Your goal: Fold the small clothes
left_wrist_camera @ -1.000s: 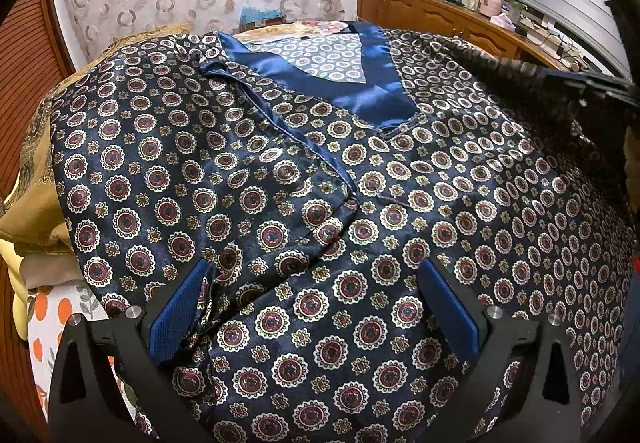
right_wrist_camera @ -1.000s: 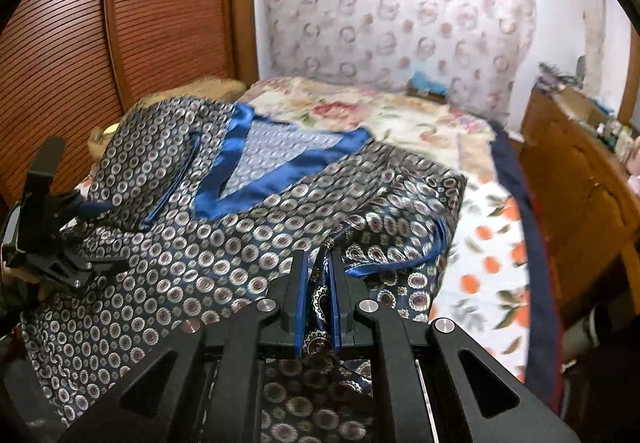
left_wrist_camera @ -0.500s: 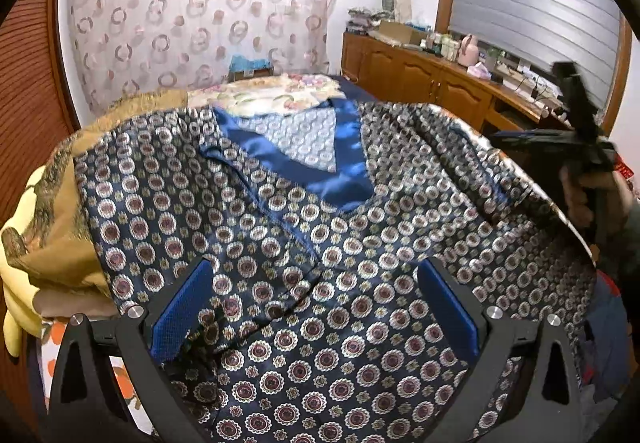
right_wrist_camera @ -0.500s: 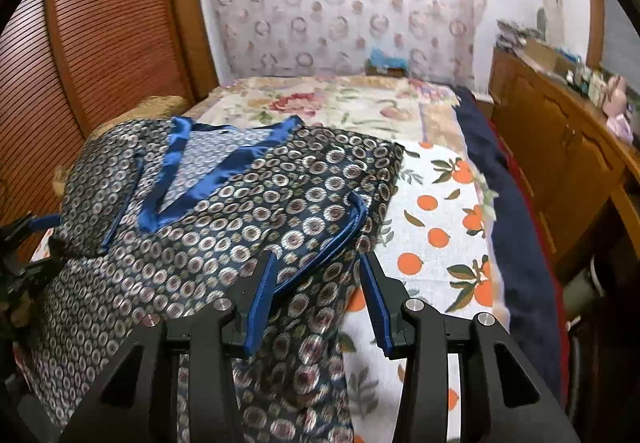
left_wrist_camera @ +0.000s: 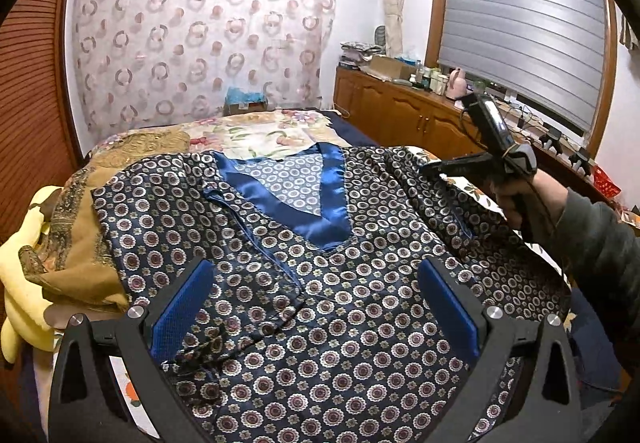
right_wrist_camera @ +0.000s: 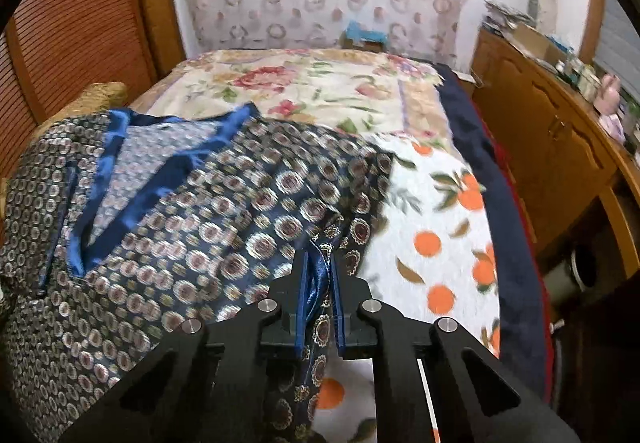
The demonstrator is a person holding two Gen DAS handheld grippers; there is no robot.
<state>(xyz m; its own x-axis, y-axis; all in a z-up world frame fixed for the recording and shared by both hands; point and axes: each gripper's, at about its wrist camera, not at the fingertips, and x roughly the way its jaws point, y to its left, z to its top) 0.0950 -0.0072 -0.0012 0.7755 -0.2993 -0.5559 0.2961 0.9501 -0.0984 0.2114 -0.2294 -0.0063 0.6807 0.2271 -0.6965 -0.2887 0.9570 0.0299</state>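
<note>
Closing on the blue satin sleeve trim, the right claw (right_wrist_camera: pixel 320 301) has that hem pinched between its pads, while the left claw (left_wrist_camera: pixel 314 317) hovers with its jaws wide apart and empty over the patterned top (left_wrist_camera: pixel 320 283), which lies spread face-up on the bed (right_wrist_camera: pixel 436 211). Judging by this, the sleeve fold is in hand, and next the pinched edge should travel inward across the chest. Its collar points toward the far curtain, long axis running from camera to headboard.
</note>
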